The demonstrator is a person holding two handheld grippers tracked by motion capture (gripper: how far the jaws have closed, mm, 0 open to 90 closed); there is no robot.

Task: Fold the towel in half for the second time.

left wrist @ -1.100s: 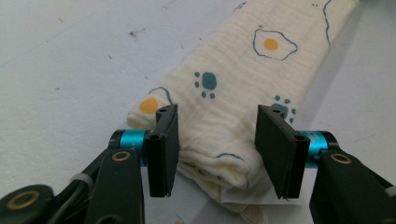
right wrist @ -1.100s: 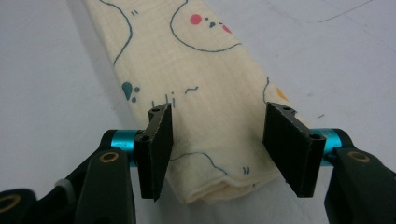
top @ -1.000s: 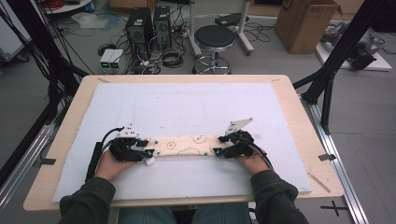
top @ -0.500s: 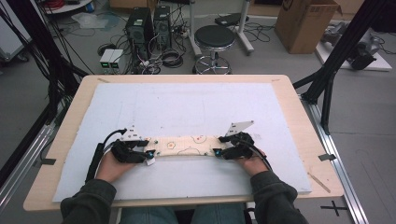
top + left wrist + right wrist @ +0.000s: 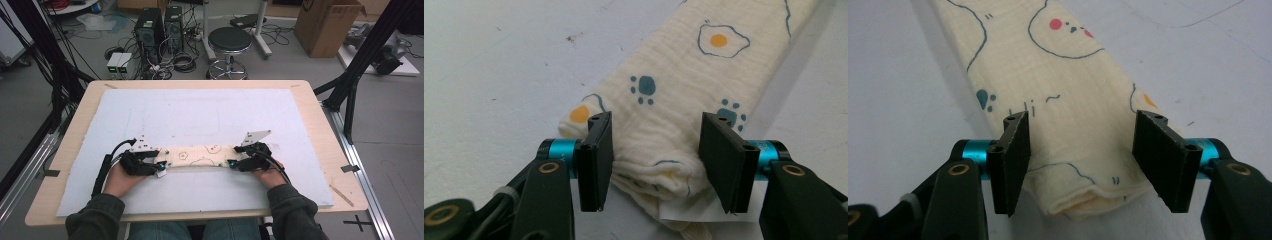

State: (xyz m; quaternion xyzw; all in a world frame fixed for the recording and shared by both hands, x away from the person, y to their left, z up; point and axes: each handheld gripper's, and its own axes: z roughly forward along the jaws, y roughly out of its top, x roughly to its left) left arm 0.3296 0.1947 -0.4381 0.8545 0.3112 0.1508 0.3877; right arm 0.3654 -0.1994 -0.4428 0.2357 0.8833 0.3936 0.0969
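Observation:
A cream cloth (image 5: 200,155) printed with fried eggs and paw marks lies folded into a long narrow strip on the white mat. My left gripper (image 5: 159,167) is at its left end. In the left gripper view, the left gripper (image 5: 655,160) pinches the bunched end of the cloth (image 5: 684,75) between both pads, and a white tag (image 5: 704,212) pokes out beneath. My right gripper (image 5: 232,164) is at the other end. In the right gripper view, its jaws (image 5: 1080,160) have just been opening and the flat cloth (image 5: 1048,75) lies between them unsqueezed.
A white mat (image 5: 200,115) covers most of the wooden table (image 5: 325,125), with bare mat beyond the cloth. On the floor past the far edge stand a black stool (image 5: 229,42), computer towers (image 5: 160,25) with cables, and a cardboard box (image 5: 327,25).

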